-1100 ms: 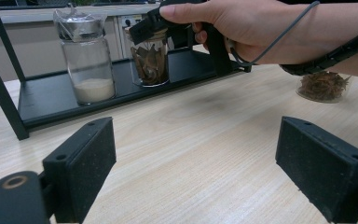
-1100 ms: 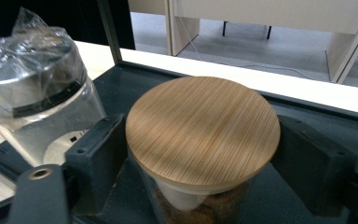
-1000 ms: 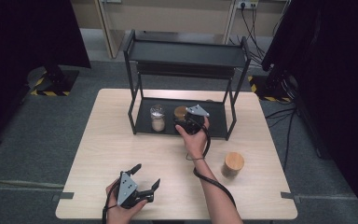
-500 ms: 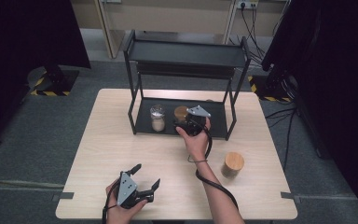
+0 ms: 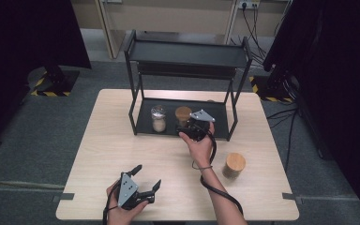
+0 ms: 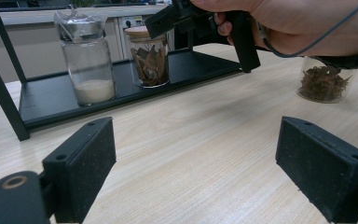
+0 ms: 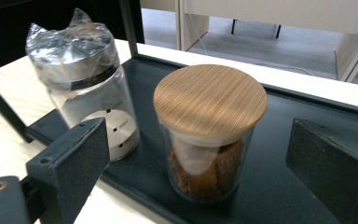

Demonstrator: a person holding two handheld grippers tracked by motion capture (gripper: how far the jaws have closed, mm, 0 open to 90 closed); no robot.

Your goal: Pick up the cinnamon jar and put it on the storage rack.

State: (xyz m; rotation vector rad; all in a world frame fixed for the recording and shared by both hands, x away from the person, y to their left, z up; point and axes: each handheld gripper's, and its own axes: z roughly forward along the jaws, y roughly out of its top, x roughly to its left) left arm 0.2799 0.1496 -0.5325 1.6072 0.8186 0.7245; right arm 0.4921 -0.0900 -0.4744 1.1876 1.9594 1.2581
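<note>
Black right tongs [image 5: 191, 127], mid-frame in the high view, sit at the front edge of the rack's bottom tray w/ jaws spread wide; they've just been opening, and nothing is pinched between them. In the right gripper view the pads stand clear on both sides of the clear glass jar with a round bamboo lid and brown chips inside [image 7: 209, 135], no contact visible. That jar stands upright on the flat black metal tray of the two-tier wire-frame rack [image 5: 215, 123], just beside a clear glass jar of white powder with plastic wrap over its top [image 5: 158, 118], which sits to its left in the frame.

Judgement: jar no. 1 looks placed and let go, so that part is done.

Left tongs [image 5: 146, 187], lower left of the high view, rest near the front edge of the pale wood-grain counter [image 5: 112, 150], jaws apart, holding nothing.

Still out: a second bamboo-lidded glass jar with dark dried bits [image 5: 235, 164] stands on the counter at lower right, well apart from the rack, untouched. Likely left to do: back the right tongs out, fetch that jar, set it on the tray too. Roughly halfway, maybe a bit more.
</note>
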